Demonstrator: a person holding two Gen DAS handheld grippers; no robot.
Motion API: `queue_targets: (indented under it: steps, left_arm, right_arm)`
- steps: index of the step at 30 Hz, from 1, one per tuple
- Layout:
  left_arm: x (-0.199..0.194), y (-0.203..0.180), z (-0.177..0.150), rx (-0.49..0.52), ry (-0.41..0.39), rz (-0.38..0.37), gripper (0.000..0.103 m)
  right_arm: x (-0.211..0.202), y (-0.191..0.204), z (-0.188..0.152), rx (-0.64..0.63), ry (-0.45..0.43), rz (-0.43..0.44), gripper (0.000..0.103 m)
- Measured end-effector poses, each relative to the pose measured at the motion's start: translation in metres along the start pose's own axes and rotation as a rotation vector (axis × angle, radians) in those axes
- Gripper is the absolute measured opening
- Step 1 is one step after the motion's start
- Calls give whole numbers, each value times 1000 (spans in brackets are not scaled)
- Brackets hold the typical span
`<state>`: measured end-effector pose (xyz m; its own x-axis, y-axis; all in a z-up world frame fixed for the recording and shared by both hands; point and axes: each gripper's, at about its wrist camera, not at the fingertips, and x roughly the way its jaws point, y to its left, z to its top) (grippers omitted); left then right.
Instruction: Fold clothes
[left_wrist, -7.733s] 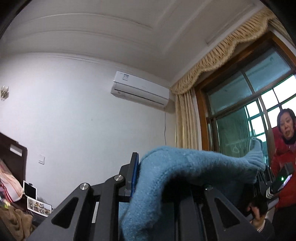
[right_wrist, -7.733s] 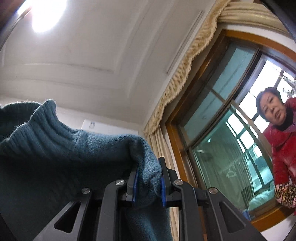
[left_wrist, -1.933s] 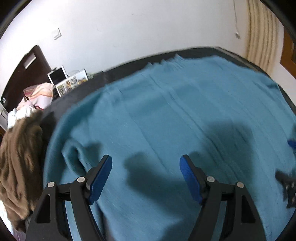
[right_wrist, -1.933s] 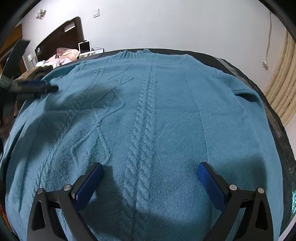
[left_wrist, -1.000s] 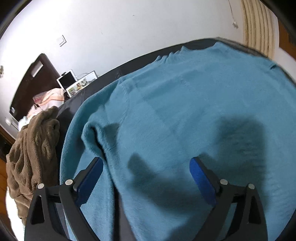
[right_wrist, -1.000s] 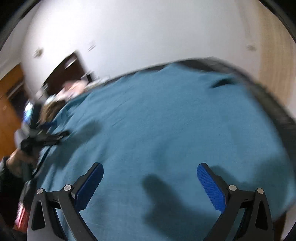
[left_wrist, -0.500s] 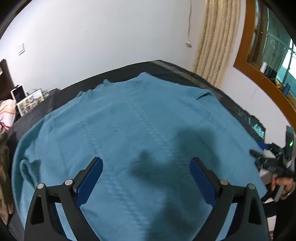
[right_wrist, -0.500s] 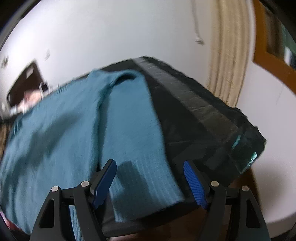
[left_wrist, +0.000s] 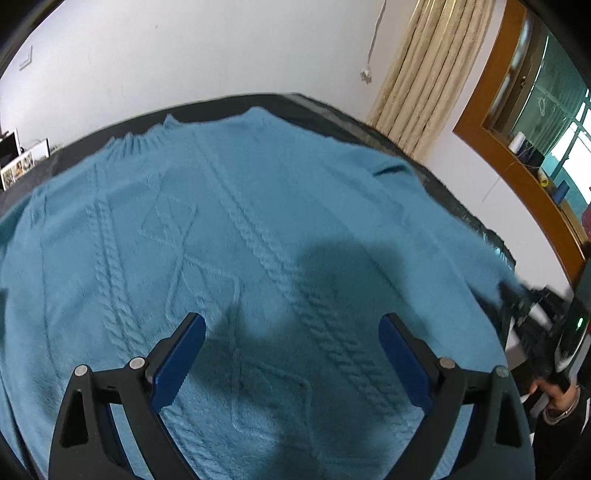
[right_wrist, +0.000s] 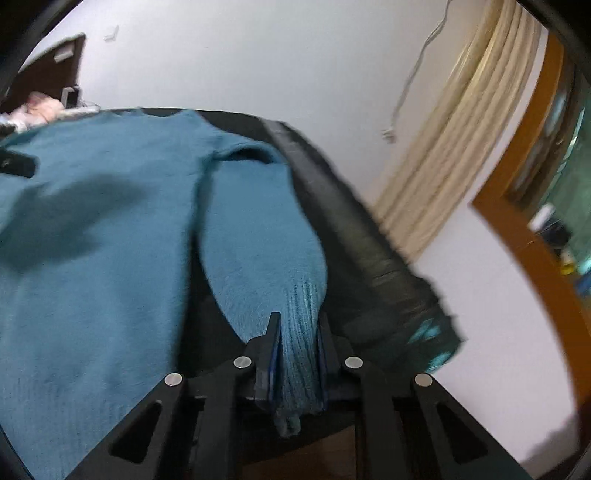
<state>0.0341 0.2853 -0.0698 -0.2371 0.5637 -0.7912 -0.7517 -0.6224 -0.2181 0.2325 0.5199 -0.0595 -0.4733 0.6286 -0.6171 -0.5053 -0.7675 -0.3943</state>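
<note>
A teal cable-knit sweater (left_wrist: 229, 229) lies spread flat on a black table (left_wrist: 332, 110), collar at the far side. My left gripper (left_wrist: 291, 354) is open and empty, hovering over the sweater's lower front. In the right wrist view the sweater's body (right_wrist: 92, 240) fills the left, and its right sleeve (right_wrist: 258, 229) lies along the table's right edge. My right gripper (right_wrist: 297, 343) is shut on the sleeve's ribbed cuff (right_wrist: 299, 325). The right gripper also shows in the left wrist view (left_wrist: 524, 310) at the sweater's right edge.
The black table's right edge (right_wrist: 369, 236) drops off beside the sleeve. Cream curtains (left_wrist: 428, 70) and a wood-framed window (left_wrist: 524, 122) stand at the right. A dark headboard (right_wrist: 48, 70) and bedding lie at the far left. A white wall is behind.
My right gripper has closed on the sleeve cuff at the table's right edge; half a second ago it was open above it. My left gripper stays open over the sweater, now lower and closer.
</note>
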Motion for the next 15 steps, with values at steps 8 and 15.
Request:
queue_targets:
  steps: [8,15]
  left_arm:
    - [-3,13,-7,-59,-17,14,97]
    - [-11,23,-16,-95,-40,14,97]
  right_arm:
    - [-29,-37,43,113,-180,-293,16]
    - [-39,-27,98,85,-361,-498,16]
